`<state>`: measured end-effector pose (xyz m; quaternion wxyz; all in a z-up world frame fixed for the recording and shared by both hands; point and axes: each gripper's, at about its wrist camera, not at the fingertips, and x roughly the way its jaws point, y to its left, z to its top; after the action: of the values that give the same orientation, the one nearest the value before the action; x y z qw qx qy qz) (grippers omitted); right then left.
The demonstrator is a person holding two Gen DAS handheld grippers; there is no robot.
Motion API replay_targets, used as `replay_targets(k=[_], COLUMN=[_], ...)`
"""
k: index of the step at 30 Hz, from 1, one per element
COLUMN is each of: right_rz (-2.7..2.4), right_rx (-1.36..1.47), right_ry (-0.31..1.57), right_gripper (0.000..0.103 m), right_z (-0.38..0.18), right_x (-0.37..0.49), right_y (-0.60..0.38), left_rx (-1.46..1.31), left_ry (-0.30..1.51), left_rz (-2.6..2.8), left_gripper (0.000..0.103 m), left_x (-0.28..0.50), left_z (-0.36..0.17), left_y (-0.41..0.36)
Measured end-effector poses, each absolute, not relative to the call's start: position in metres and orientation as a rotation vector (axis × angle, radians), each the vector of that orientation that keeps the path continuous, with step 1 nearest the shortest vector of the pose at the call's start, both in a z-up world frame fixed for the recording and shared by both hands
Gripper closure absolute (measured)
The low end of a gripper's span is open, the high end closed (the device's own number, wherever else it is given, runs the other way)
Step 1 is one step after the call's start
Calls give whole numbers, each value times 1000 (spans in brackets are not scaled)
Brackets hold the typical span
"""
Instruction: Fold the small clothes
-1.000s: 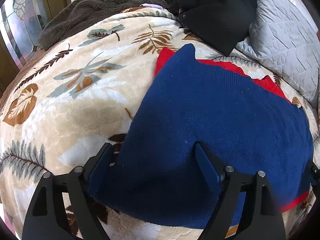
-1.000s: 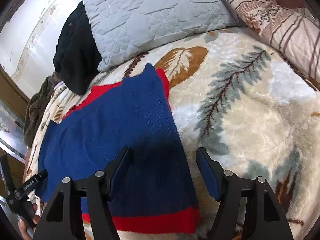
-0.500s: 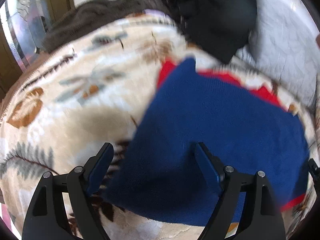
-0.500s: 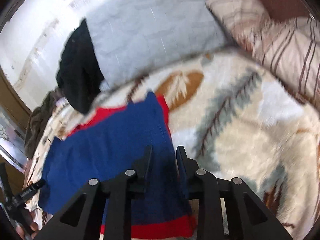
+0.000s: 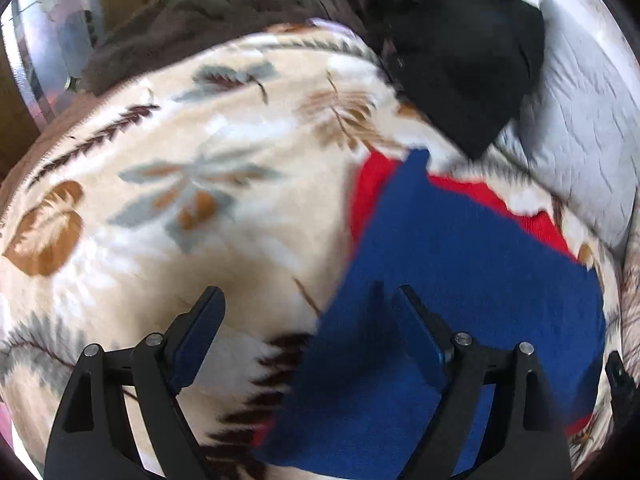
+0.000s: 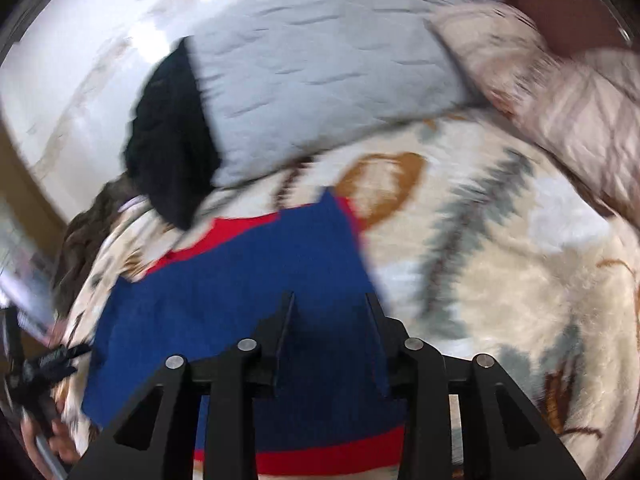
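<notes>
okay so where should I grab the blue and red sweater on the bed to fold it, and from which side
Probably the near hem corners of the sweater. It lies flat on the blanket with the red band nearest, so come in low from the near edge, left gripper and right gripper each pinching a corner.

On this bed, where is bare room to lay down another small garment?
Free: the leaf blanket left of the blue garment, and the blanket right of it below the striped pillow. Crowded: the head end, with black clothes and grey pillow.
</notes>
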<state>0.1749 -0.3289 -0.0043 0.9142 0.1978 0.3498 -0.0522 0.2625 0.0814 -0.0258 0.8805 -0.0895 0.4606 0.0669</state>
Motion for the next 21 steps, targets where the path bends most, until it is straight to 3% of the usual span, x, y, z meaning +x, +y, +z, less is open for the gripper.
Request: replay_targets(k=[5,6,9,16,21], right_rz=[-16,-17,-55,93,278], right_rx=[348,336,288,97,-71], right_ry=[741,765,886,750,723], right_gripper=[56,50,48,46,40], right_z=[-4,-10,-37,3,2], right_x=[174,176,189,163,143], right_y=[-280,-273,-262,-194,-115], left_rx=[-274,-286,-300,-442,-457], left_ry=[1120,1126,1136,1118,1083], left_rz=[94,94,81,6,1], left_gripper=[16,16,16,16,16], left_x=[276,276,274,274,270], left_z=[-56,-58,-57,-42,-30], left_y=[103,103,103,131,146])
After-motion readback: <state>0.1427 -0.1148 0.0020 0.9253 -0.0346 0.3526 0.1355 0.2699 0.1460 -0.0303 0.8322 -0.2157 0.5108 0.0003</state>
